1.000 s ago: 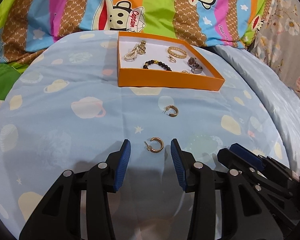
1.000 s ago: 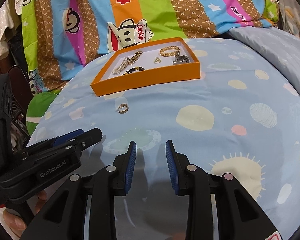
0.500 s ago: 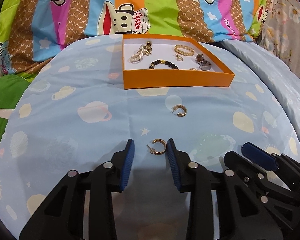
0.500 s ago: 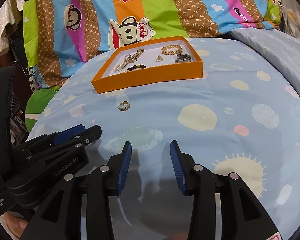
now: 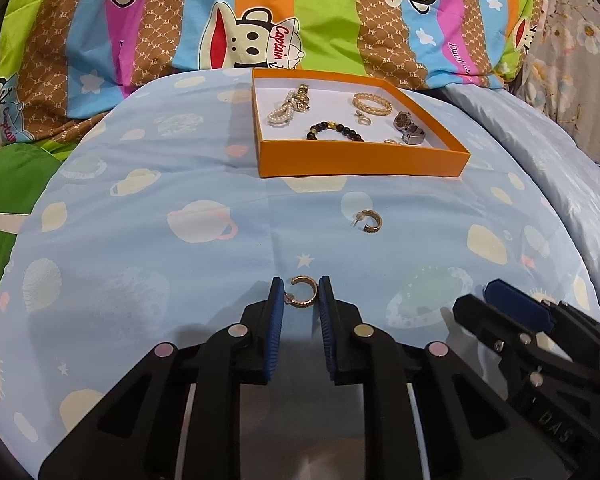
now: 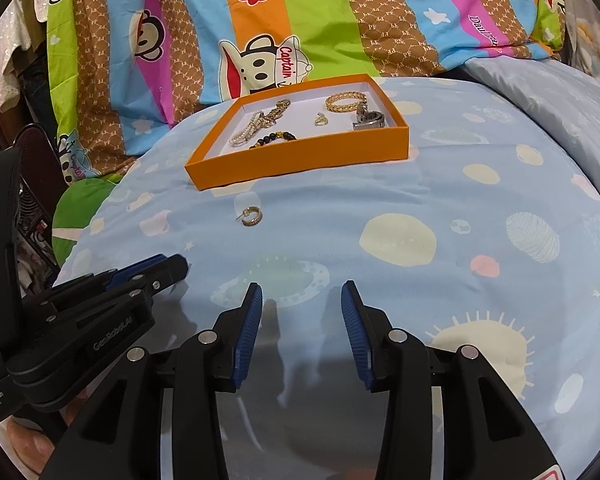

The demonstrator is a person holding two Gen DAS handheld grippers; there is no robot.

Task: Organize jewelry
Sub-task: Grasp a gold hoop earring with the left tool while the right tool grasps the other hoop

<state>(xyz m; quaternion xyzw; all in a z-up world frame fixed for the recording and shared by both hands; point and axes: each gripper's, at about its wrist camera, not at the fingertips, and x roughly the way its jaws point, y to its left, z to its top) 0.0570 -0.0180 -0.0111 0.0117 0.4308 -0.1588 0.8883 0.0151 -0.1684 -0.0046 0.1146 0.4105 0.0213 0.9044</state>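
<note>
Left hand-held gripper [image 5: 302, 294], jaws just closing, clasps one gold hoop earring [image 5: 302, 295]; right hand-held gripper [image 6: 302, 300] released. Second hoop earring [image 5: 368, 221] lies on bed. Orange box [image 5: 360, 158] holds bracelets, watch, rings.

You are working in a home bedroom, on a bed. The surface in front of you is a pale blue bedsheet [image 5: 204, 248] printed with planets, cups and stars, soft enough to crease. Behind it lies a striped cartoon-monkey blanket [image 5: 324, 12] in orange, green, blue, pink and brown. To your right is a floral fabric [image 5: 572, 40]. In the right wrist view, clothes [image 6: 16, 52] hang at the far left edge. An orange box [image 5: 360, 158] holding jewellery sits directly on the sheet.
</note>
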